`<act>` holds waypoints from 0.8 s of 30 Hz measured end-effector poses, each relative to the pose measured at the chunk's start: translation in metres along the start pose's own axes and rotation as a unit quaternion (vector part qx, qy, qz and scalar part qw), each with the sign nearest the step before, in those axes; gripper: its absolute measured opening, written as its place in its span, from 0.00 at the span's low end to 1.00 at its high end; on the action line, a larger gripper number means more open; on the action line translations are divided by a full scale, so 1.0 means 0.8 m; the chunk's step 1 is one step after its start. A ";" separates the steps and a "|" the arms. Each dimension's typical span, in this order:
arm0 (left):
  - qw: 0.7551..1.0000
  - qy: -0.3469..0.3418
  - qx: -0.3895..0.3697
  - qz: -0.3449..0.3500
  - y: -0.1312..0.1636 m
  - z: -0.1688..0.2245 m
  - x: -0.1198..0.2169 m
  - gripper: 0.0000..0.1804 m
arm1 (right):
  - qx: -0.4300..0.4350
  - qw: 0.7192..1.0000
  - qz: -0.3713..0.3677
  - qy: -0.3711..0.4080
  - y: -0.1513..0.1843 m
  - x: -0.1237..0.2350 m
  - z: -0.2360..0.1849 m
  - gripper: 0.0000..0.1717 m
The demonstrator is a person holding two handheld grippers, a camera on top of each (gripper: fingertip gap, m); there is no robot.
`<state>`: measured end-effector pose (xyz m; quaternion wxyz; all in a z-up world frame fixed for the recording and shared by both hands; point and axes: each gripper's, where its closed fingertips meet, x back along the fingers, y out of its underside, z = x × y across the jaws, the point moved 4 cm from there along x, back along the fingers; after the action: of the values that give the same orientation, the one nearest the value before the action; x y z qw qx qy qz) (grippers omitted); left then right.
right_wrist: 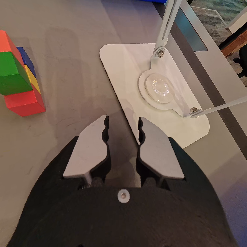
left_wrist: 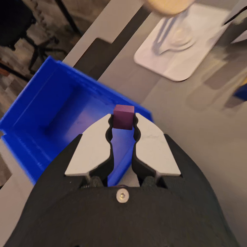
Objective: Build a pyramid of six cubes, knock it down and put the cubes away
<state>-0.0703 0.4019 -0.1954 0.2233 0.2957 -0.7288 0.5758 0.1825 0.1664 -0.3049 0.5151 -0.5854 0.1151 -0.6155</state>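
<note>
At mid-frame of the left wrist view, the left gripper (left_wrist: 123,121) pinches a purple cube (left_wrist: 123,117) between both pads, above the blue bin (left_wrist: 44,106). The right gripper (right_wrist: 123,118) is spread and bare over the grey table (right_wrist: 74,60); stacked cubes (right_wrist: 17,74) sit at that frame's left edge.

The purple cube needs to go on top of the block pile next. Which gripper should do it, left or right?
Left, probably. The left gripper already pinches the purple cube between both pads, above the blue bin. The right gripper is open and empty, though nearer the stacked cubes.
</note>
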 end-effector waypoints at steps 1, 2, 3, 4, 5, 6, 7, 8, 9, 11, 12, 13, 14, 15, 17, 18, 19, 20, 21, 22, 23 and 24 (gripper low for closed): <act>1.000 0.003 -0.005 0.018 -0.006 0.019 0.005 0.15 | 0.000 1.000 0.000 0.000 0.000 0.000 0.000 0.24; 0.999 0.009 -0.012 0.035 -0.011 0.038 0.007 0.15 | -0.001 1.000 0.000 0.000 0.000 0.000 0.000 0.25; 0.998 0.023 -0.018 0.051 -0.018 0.059 0.009 0.15 | -0.001 1.000 0.000 0.000 0.000 0.000 0.000 0.25; 0.997 0.033 -0.023 0.070 -0.025 0.078 0.010 0.15 | 0.000 1.000 0.000 0.000 0.000 0.000 0.000 0.25; 0.995 0.043 -0.022 0.083 -0.031 0.096 0.011 0.15 | 0.000 1.000 0.000 0.000 0.000 0.000 0.000 0.25; 0.994 0.057 -0.021 0.093 -0.037 0.114 0.010 0.15 | 0.000 1.000 0.000 0.000 0.000 0.000 0.000 0.25; 0.992 0.067 -0.023 0.103 -0.041 0.131 0.008 0.15 | 0.001 1.000 0.000 0.001 0.000 0.000 0.000 0.25; 0.990 0.069 -0.024 0.118 -0.047 0.145 0.006 0.15 | 0.001 1.000 0.000 0.001 0.000 0.000 0.000 0.25; 0.987 0.083 -0.021 0.132 -0.052 0.161 0.003 0.15 | 0.001 1.000 0.000 0.001 0.000 0.000 0.000 0.25; 0.981 0.121 -0.013 0.151 -0.060 0.193 -0.005 0.15 | 0.001 1.000 0.000 0.000 0.000 0.000 0.000 0.25; 0.979 0.133 -0.010 0.157 -0.064 0.206 -0.010 0.15 | 0.001 1.000 0.000 0.000 0.000 0.000 0.000 0.25; 0.976 0.146 -0.009 0.161 -0.067 0.219 -0.015 0.15 | 0.001 1.000 0.000 0.000 0.000 0.000 0.000 0.25; 0.974 0.153 -0.012 0.167 -0.071 0.231 -0.020 0.15 | 0.002 1.000 0.001 -0.001 0.000 0.000 -0.001 0.25; 0.972 0.162 -0.015 0.167 -0.073 0.242 -0.026 0.15 | 0.002 1.000 0.000 -0.002 0.000 0.000 -0.001 0.25; 0.969 0.178 -0.017 0.168 -0.078 0.260 -0.037 0.15 | 0.002 1.000 0.000 -0.002 0.000 0.000 -0.001 0.25; 0.968 0.187 -0.018 0.168 -0.079 0.267 -0.042 0.15 | 0.002 1.000 0.001 -0.002 0.000 0.000 -0.001 0.25; 0.967 0.192 -0.019 0.165 -0.079 0.273 -0.048 0.15 | 0.003 1.000 0.001 -0.002 0.000 0.001 -0.001 0.25; 0.967 0.195 -0.019 0.165 -0.080 0.277 -0.053 0.15 | 0.003 1.000 0.001 -0.002 0.000 0.001 -0.001 0.25; 0.965 0.204 -0.018 0.165 -0.081 0.282 -0.058 0.15 | 0.002 1.000 0.000 -0.002 0.000 0.001 -0.001 0.25; 0.963 0.212 -0.016 0.166 -0.082 0.287 -0.062 0.15 | 0.002 1.000 0.000 -0.003 0.000 0.000 -0.001 0.25; 0.962 0.214 -0.018 0.168 -0.082 0.290 -0.066 0.15 | 0.002 1.000 0.000 -0.003 0.000 0.000 -0.001 0.25; 0.961 0.219 -0.020 0.167 -0.082 0.294 -0.070 0.15 | 0.002 1.000 0.000 -0.003 0.000 0.000 -0.001 0.25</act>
<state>0.0194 0.1727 -0.2420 0.2839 0.0317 -0.7127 0.6406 0.1822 0.1659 -0.3050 0.5164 -0.5864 0.1127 -0.6138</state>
